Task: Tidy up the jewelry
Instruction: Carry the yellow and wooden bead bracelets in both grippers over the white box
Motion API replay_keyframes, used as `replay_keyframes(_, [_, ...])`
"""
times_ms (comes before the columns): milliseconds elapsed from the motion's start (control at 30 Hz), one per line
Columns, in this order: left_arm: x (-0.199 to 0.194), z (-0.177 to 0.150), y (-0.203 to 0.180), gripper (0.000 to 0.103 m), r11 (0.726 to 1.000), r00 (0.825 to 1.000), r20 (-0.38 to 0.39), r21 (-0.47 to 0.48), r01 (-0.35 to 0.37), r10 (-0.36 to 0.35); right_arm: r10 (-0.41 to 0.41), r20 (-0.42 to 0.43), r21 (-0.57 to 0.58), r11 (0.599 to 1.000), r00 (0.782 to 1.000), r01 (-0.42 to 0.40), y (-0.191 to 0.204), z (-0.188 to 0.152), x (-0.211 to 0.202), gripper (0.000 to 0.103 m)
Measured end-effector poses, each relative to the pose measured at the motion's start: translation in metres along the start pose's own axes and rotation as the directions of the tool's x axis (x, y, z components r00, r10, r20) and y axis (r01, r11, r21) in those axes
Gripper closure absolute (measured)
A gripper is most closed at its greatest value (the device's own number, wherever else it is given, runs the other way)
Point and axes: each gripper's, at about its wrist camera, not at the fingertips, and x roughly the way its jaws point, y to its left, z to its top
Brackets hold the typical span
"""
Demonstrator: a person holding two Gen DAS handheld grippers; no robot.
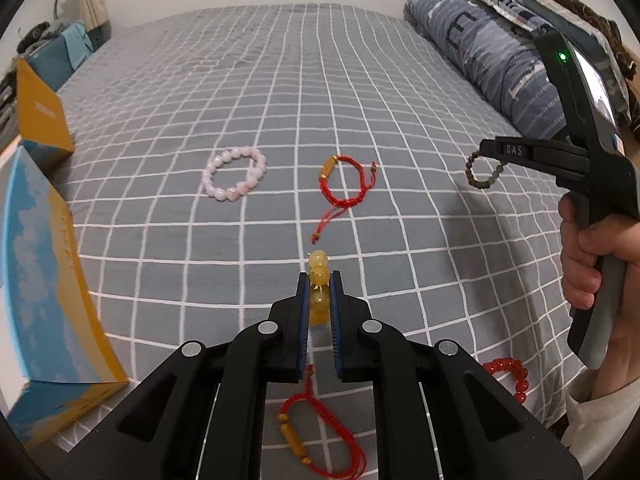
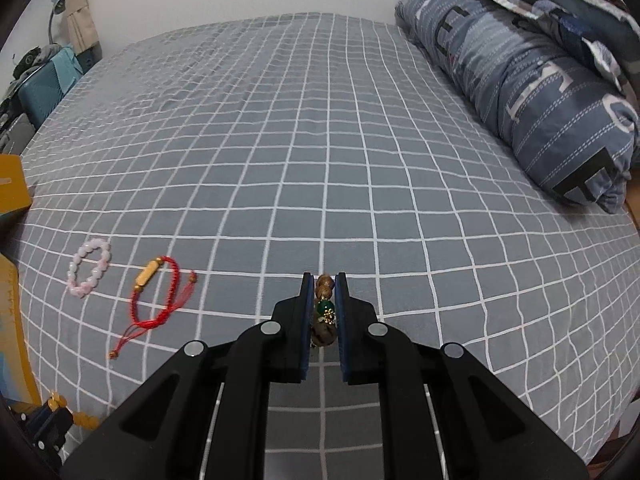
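Observation:
My left gripper is shut on a yellow bead bracelet and holds it above the grey checked bed sheet. My right gripper is shut on a brown bead bracelet with a green bead; in the left wrist view the bracelet hangs from the right gripper at the right. On the sheet lie a pink bead bracelet, a red cord bracelet with a gold tube, a second red cord bracelet under my left gripper, and a red bead bracelet.
A blue and yellow box stands at the left with an orange lid behind it. A rolled blue duvet lies along the right of the bed. The pink bracelet and the red cord bracelet also show in the right wrist view.

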Motion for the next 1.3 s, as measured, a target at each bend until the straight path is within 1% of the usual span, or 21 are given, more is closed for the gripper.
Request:
replay_keyframes(100, [-0.012, 0.003, 0.009, 0.094, 1.000, 1.000, 0.018, -0.014, -0.016, 0.016, 0.005, 0.013, -0.009, 1.000, 1.000, -0.005, 0.007, 0.001, -0.011, 0.093])
replay_keyframes(400, [-0.050, 0.009, 0.049, 0.094, 0.994, 0.994, 0.075, -0.087, -0.069, 0.075, 0.040, 0.065, -0.076, 0.996, 0.997, -0.035, 0.048, 0.002, -0.052, 0.093])
replay_keyframes(567, [-0.079, 0.009, 0.072, 0.094, 0.987, 0.987, 0.114, -0.123, -0.101, 0.115, 0.082, 0.103, -0.121, 0.990, 0.991, -0.069, 0.080, 0.000, -0.081, 0.093])
replay_keyframes(800, [-0.116, 0.007, 0.103, 0.094, 0.980, 0.977, 0.166, -0.165, -0.110, 0.137, 0.156, 0.137, -0.189, 0.973, 0.978, -0.129, 0.132, -0.005, -0.112, 0.093])
replay_keyframes(900, [-0.134, 0.003, 0.123, 0.094, 0.973, 0.970, 0.186, -0.196, -0.122, 0.159, 0.175, 0.135, -0.217, 0.966, 0.975, -0.143, 0.152, -0.006, -0.114, 0.093])
replay_keyframes(1033, [-0.153, -0.006, 0.153, 0.094, 0.954, 0.955, 0.199, -0.250, -0.167, 0.219, 0.209, 0.130, -0.250, 0.953, 0.969, -0.172, 0.184, -0.010, -0.118, 0.093])
replay_keyframes(1100, [-0.158, -0.011, 0.167, 0.094, 0.945, 0.952, 0.195, -0.275, -0.179, 0.237, 0.226, 0.133, -0.264, 0.947, 0.965, -0.185, 0.198, -0.010, -0.121, 0.093])
replay_keyframes(1200, [-0.163, -0.017, 0.189, 0.094, 0.922, 0.939, 0.183, -0.314, -0.225, 0.291, 0.263, 0.139, -0.290, 0.933, 0.955, -0.215, 0.219, -0.014, -0.131, 0.093])
replay_keyframes(1300, [-0.166, -0.022, 0.208, 0.094, 0.909, 0.936, 0.168, -0.340, -0.240, 0.310, 0.300, 0.153, -0.331, 0.913, 0.942, -0.237, 0.244, -0.019, -0.144, 0.093])
